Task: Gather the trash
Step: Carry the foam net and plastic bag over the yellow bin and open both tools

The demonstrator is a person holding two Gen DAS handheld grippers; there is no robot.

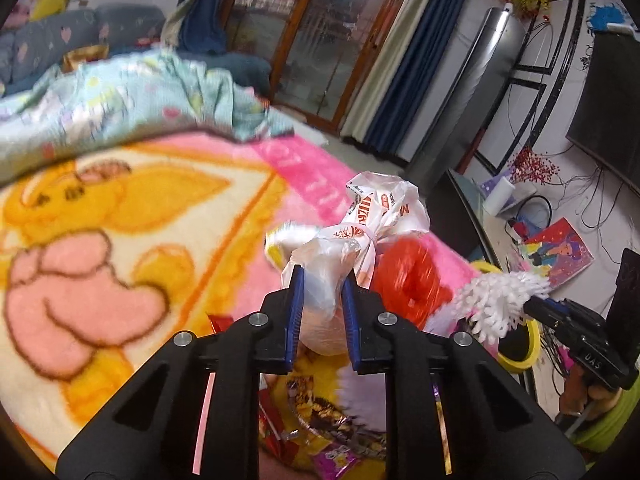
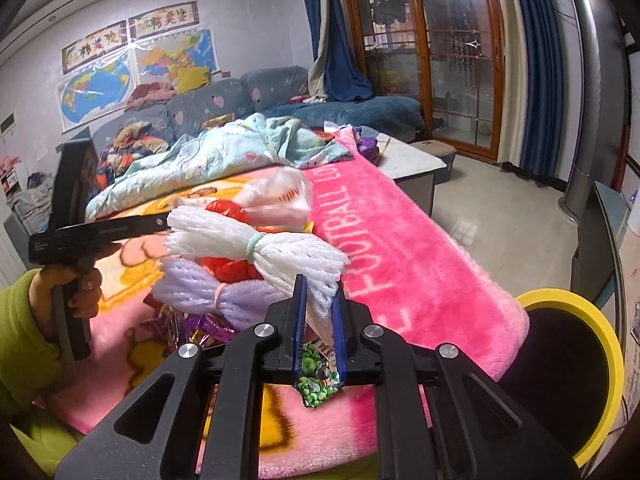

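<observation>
L gripper clamps bag, R gripper clamps foam net; lift clear, drop over bin.

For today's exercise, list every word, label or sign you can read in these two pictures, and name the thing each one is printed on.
"FOOTBALL": white letters on the pink blanket; letters before and after it are cut off.
"DAS": on the right gripper body, seen from the left wrist.
Red print on the white plastic bag: crumpled, unreadable.
Wall banners: Chinese characters, too small to read surely.
Maps and snack wrapper: print too small.
</observation>
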